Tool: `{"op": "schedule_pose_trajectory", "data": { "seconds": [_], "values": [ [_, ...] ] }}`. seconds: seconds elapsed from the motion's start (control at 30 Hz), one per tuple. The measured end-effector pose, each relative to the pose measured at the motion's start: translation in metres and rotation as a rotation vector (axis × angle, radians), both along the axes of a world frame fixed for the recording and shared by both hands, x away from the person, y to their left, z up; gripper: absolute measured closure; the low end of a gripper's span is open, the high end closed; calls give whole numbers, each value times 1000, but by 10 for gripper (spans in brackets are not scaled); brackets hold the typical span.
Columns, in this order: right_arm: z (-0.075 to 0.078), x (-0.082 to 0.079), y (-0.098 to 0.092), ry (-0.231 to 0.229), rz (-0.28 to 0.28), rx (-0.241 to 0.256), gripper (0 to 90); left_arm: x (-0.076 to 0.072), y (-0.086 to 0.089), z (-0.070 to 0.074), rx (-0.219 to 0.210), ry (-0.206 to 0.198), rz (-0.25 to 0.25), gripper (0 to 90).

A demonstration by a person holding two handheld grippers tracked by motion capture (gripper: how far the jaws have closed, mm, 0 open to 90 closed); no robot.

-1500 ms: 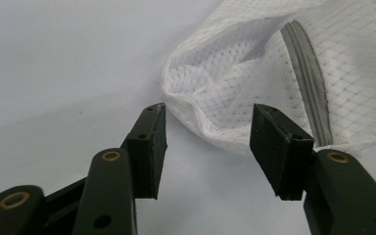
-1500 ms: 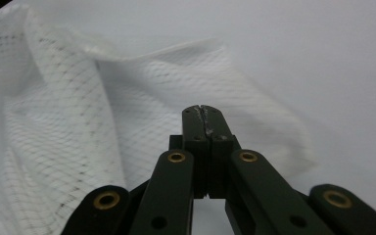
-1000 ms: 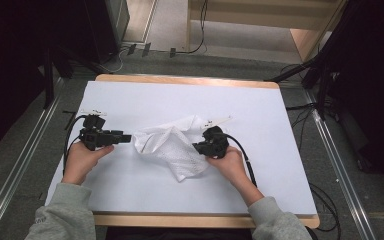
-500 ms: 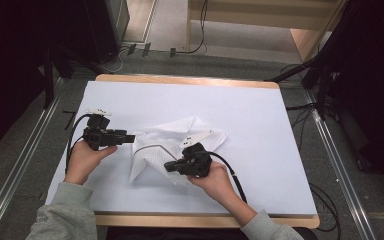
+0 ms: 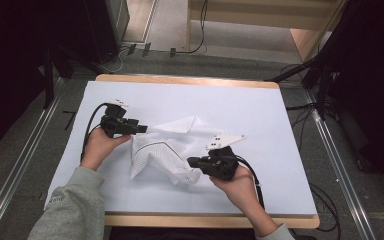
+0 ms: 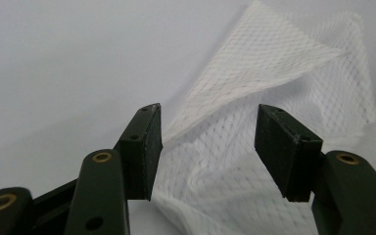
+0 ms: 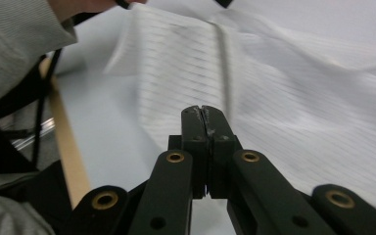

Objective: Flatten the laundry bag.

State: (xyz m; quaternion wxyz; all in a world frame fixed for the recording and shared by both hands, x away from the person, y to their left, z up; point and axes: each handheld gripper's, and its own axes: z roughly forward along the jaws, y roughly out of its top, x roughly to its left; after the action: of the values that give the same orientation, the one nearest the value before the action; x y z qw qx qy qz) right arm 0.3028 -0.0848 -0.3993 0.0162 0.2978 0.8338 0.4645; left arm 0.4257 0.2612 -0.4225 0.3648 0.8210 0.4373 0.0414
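1. A white mesh bag (image 5: pixel 172 150) is seen crumpled near the centre of the white-covered table (image 5: pixel 260 115). Its long axis is judged to run from about 1 o'clock to 7 o'clock in the high view, with a peaked corner pointing toward 12.
2. Since a second ago, the right gripper (image 5: pixel 194 162) has been carried from the bag's 3 o'clock side across to its 5 o'clock corner, and a flap has been drawn over with it; a fold is judged to be under way.
3. The right gripper's jaws are pressed together in the right gripper view; whether mesh is pinched between them cannot be told.
4. The left gripper (image 6: pixel 208 142) is held at the bag's 9 o'clock edge, jaws spread, mesh lying between them unclamped.
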Motion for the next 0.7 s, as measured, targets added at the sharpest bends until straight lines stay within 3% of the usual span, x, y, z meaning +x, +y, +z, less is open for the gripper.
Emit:
{"op": "schedule_pose_trajectory", "data": {
  "seconds": [0.13,0.27,0.37,0.4,0.43,0.57,0.6,0.7],
  "values": [
    [-9,11,-16,26,-68,-16,900,9,-16,-9,40,-8,-61,406],
    [-21,22,-25,50,-117,-32,900,17,-24,-19,80,-18,-79,386],
    [-31,31,-27,65,-140,-55,889,22,-28,-28,125,-9,-69,488],
    [-35,34,-28,73,-145,-63,880,23,-28,-28,122,-22,-61,541],
    [-38,37,-28,74,-155,-77,870,24,-27,-28,97,0,-52,614],
    [-48,48,-31,86,-202,-94,812,24,-23,-27,90,30,-27,867],
    [-51,51,-33,84,-215,-101,795,25,-21,-26,75,34,-21,890],
    [-56,54,-37,82,-244,-108,738,27,-9,-22,-33,76,25,894]
  ]
}}
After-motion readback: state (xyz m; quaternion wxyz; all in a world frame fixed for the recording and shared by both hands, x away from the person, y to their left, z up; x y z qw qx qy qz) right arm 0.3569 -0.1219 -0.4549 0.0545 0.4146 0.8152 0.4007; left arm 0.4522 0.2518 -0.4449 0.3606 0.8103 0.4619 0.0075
